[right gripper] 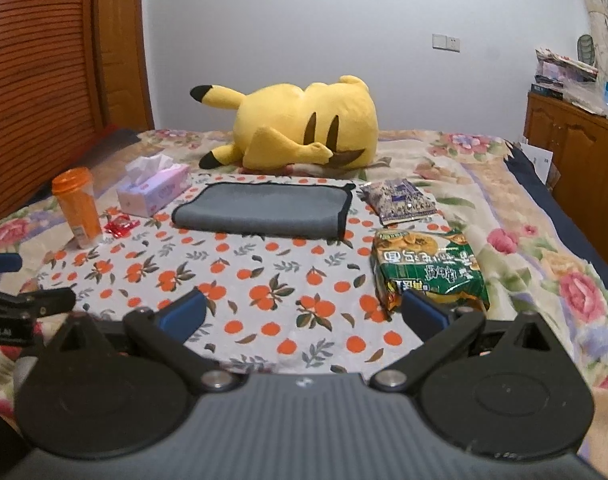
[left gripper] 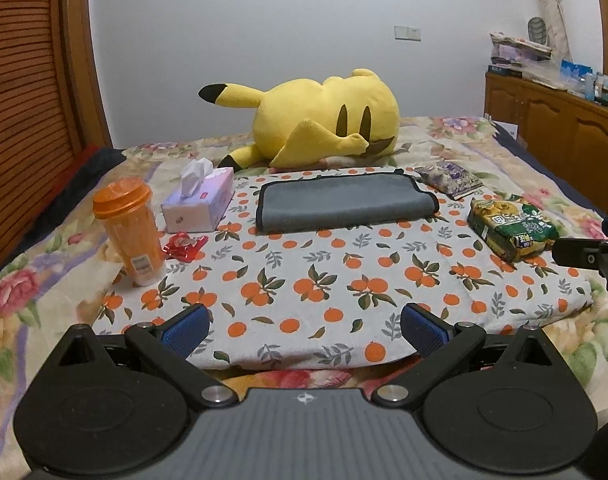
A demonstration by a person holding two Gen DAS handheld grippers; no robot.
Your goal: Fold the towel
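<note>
A grey towel (left gripper: 344, 202) with black trim lies folded into a flat rectangle at the far side of an orange-print cloth (left gripper: 304, 280) on the bed; it also shows in the right wrist view (right gripper: 264, 210). My left gripper (left gripper: 304, 326) is open and empty, well short of the towel, over the cloth's near edge. My right gripper (right gripper: 304, 312) is open and empty, also near the cloth's front, next to the green packet. Each gripper's side shows at the other view's edge.
An orange bottle (left gripper: 130, 230), a tissue box (left gripper: 200, 202) and a red wrapper (left gripper: 184, 246) stand left of the towel. A purple packet (left gripper: 450, 178) and a green noodle packet (left gripper: 512, 226) lie to the right. A yellow plush (left gripper: 328, 116) lies behind. A wooden cabinet (left gripper: 564, 136) is at right.
</note>
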